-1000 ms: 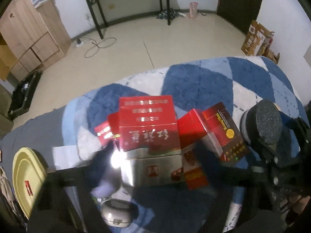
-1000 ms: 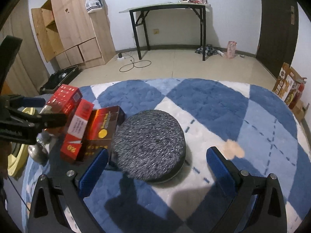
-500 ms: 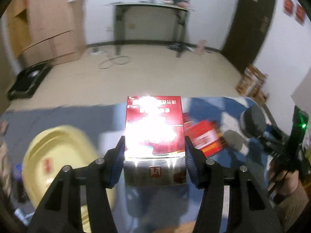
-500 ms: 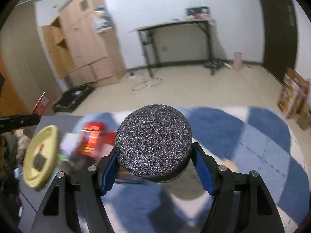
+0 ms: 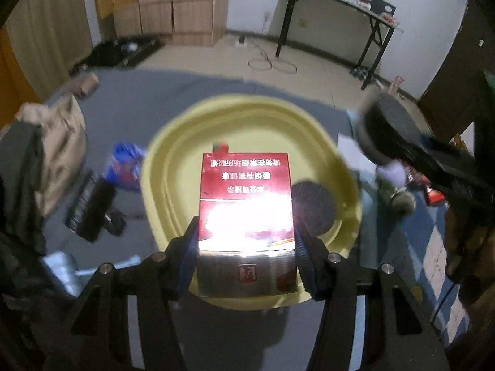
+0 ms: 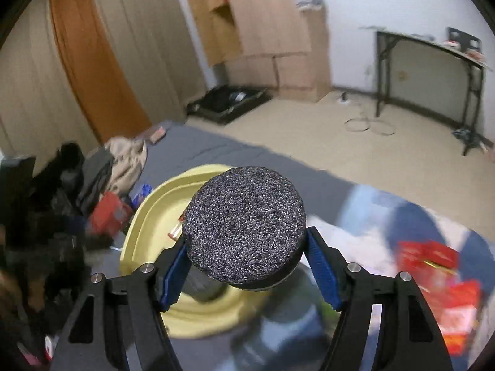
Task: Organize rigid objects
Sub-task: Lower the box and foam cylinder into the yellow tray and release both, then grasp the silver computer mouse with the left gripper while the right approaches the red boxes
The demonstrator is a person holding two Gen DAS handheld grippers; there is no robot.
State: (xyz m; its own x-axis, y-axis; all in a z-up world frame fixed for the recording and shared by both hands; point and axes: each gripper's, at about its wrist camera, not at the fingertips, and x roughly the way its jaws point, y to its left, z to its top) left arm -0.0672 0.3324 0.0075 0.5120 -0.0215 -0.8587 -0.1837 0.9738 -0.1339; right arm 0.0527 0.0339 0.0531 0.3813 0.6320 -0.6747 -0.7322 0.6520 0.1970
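My left gripper (image 5: pixel 246 247) is shut on a red and silver carton (image 5: pixel 245 204) and holds it over a yellow oval basin (image 5: pixel 173 160). A small red item (image 5: pixel 220 147) lies in the basin. My right gripper (image 6: pixel 247 262) is shut on a round dark speckled tin (image 6: pixel 244 225), held above the basin's right edge (image 6: pixel 145 213). The tin and right gripper also show in the left wrist view (image 5: pixel 386 126). Several red boxes (image 6: pixel 433 266) lie on the blue and white rug to the right.
Clothes and a beige bag (image 5: pixel 58 142), a blue packet (image 5: pixel 123 167) and a black device (image 5: pixel 92 213) lie left of the basin on the grey mat. A wooden wardrobe (image 6: pixel 263 24) and a black table (image 6: pixel 433 61) stand by the far wall.
Both grippers have closed on their objects, lifted them and swung left from the rug to over the yellow basin.
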